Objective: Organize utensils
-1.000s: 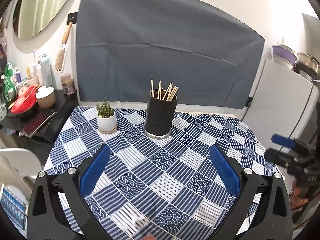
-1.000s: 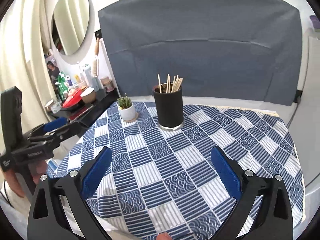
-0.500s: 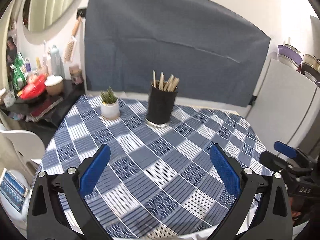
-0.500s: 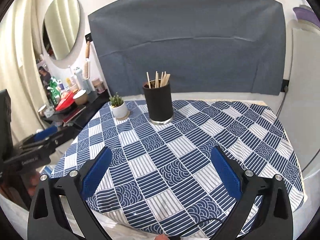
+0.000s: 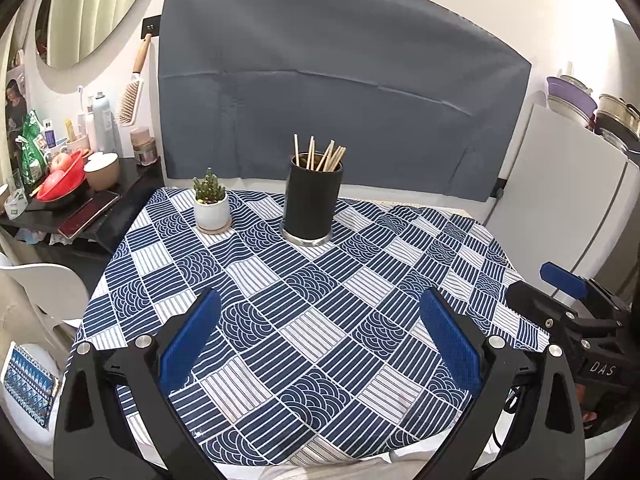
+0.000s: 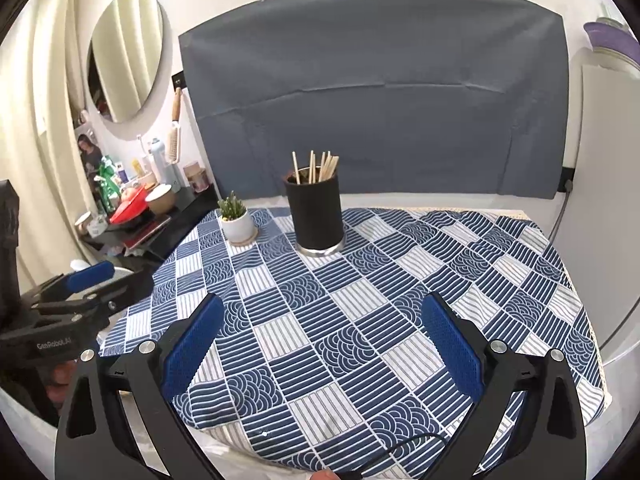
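A black cylindrical holder stands upright at the back middle of the table, with several wooden chopsticks sticking out of it. It also shows in the right wrist view with the chopsticks. My left gripper is open and empty over the table's near edge, far from the holder. My right gripper is open and empty, also over the near edge. Each gripper shows in the other's view: the right one, the left one.
A small potted cactus stands left of the holder on the blue checked tablecloth. A black side shelf with a red bowl, bottles and jars is at the left. A white cabinet stands at the right. A white chair is at the near left.
Both grippers have drawn back from the table and risen a little, so the holder and plant look farther away and the table's near edge has come into view. Both stay open.
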Demonstrator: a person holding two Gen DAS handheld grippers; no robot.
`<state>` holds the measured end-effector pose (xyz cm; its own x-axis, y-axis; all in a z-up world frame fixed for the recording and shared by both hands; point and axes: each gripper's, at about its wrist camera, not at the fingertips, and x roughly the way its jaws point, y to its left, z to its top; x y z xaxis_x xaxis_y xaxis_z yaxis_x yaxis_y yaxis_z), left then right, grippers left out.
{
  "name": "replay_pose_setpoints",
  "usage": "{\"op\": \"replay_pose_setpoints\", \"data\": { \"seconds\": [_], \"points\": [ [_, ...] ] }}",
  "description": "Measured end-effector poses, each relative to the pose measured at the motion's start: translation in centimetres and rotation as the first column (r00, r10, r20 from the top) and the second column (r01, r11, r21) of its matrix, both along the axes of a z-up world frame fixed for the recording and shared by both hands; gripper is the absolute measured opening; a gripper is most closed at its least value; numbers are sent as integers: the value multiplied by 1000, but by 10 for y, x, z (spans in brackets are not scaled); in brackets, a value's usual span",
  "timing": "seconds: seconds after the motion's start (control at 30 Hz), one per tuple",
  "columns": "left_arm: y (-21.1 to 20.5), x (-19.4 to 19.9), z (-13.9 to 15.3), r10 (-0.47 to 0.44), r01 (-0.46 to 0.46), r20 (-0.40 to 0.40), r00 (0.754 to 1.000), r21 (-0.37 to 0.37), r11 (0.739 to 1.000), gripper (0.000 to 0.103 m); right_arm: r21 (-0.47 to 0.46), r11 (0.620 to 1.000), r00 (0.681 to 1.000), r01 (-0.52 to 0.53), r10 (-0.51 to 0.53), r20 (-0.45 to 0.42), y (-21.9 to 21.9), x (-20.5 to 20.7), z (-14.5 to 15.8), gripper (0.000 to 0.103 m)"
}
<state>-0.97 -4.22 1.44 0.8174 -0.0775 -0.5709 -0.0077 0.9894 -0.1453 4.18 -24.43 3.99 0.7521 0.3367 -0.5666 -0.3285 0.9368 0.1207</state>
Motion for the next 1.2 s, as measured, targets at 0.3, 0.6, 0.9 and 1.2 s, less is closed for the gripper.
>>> {"op": "replay_pose_setpoints", "data": {
  "seconds": [0.3,0.6,0.9,1.2],
  "points": [
    [-5,0,3,-3,3,10,1000,9,1000,97,2,1000,1000,9,-9,13,-5,0,3,95],
    [-8,1,6,-19,19,18,1000,3,1000,97,-4,1000,1000,18,-17,18,-7,-1,4,95],
    [-8,0,5,-4,4,16,1000,3,1000,97,-12,1000,1000,14,-14,20,-6,-2,4,95],
    [-10,1,2,-17,17,5,1000,-12,1000,97,-15,1000,1000,11,-11,17,-8,-4,3,95]
  ]
}}
